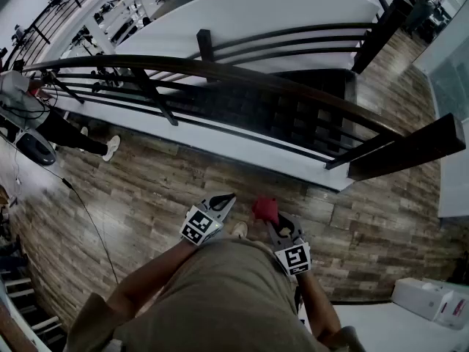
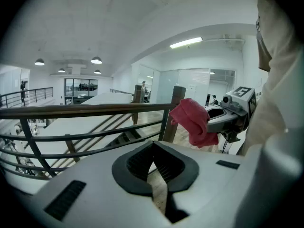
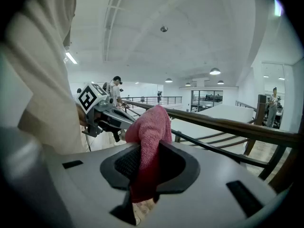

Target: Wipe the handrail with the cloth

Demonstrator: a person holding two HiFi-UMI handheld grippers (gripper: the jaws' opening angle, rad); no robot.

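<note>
Cloth clamped in R gripper | L gripper jaws together, empty | handrail ahead of both, well apart, long axis L-R | R prob nearer

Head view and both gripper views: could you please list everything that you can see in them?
dark brown wooden handrail: one, curved, ahead of both grippers
black metal bars: several, under the handrail
pink fuzzy cloth: one, in the right gripper
wood-plank floor: brown, underfoot
thin black cable: one, on the floor, left
white box-shaped unit: one, lower right
bystander: one, dark trousers, far left
round ceiling lamps: several, lit, overhead
beige shirt: the wearer's own
left gripper: grey, fingers shut, nothing between
right gripper: grey, fingers shut on the cloth
</note>
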